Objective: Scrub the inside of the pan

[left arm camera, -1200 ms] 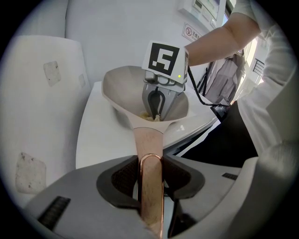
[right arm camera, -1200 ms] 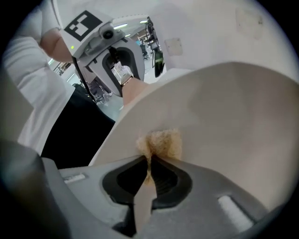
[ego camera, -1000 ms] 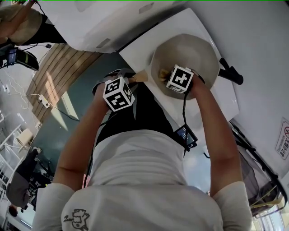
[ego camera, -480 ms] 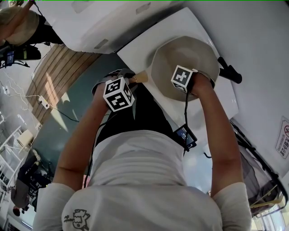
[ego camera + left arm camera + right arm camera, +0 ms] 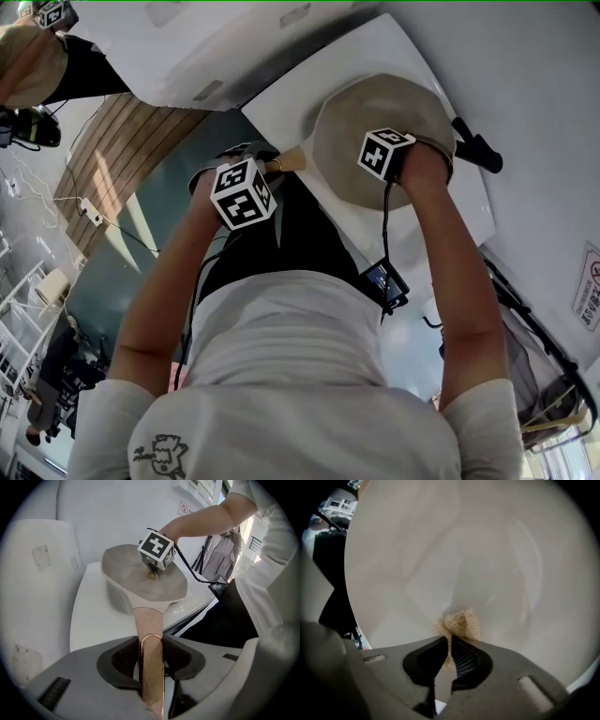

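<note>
A beige pan [image 5: 370, 98] sits on a white board [image 5: 291, 89]. Its wooden handle [image 5: 149, 630], tipped with a copper ring, points toward me. My left gripper [image 5: 151, 654] is shut on that handle, both pads pressed against its sides; in the head view it [image 5: 267, 169] sits at the pan's near-left edge. My right gripper [image 5: 449, 644] is shut on a small tan scrub pad [image 5: 459, 623], which presses on the pan's inner floor [image 5: 464, 555]. From the left gripper view, the pad [image 5: 152, 575] shows just under the right gripper's marker cube [image 5: 157, 549], near the pan's middle.
A black object [image 5: 478, 150] lies on the white counter [image 5: 534, 84] just right of the pan. A white padded surface [image 5: 42, 559] rises left of the board. A cable runs from the right gripper to a small device [image 5: 386, 283] at my waist.
My right gripper has swept the scrub pad across the pan floor toward the right side, and its marker cube has turned. My left gripper has kept still on the handle.
</note>
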Demonstrator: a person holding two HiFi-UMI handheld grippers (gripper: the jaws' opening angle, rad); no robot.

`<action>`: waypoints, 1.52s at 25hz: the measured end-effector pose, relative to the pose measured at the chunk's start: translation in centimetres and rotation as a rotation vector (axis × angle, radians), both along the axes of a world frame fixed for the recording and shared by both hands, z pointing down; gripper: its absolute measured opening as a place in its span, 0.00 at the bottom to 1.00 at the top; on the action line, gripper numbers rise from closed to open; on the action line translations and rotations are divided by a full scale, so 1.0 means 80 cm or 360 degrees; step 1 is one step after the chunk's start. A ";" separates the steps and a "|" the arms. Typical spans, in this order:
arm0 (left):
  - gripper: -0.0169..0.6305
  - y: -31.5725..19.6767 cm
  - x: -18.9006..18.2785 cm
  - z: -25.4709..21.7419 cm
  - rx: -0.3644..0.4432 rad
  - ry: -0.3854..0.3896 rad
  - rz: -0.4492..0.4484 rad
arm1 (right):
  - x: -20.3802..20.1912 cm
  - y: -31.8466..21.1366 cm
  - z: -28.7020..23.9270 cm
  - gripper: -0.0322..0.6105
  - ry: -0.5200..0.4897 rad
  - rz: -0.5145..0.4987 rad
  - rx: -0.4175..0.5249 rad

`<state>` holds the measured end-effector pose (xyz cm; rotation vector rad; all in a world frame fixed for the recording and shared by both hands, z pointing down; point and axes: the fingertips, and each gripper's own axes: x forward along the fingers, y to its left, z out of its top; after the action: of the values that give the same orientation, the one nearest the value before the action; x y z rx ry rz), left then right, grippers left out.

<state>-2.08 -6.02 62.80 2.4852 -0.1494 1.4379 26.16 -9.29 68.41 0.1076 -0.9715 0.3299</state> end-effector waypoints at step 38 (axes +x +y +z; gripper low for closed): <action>0.27 -0.001 -0.004 -0.001 0.0011 -0.0015 -0.0013 | -0.231 -0.023 -0.010 0.09 -0.1348 -0.0297 0.0475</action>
<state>-2.42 -6.14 62.76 2.4809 -0.1664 1.4482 7.69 -11.15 67.58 0.1510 -1.8557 0.0403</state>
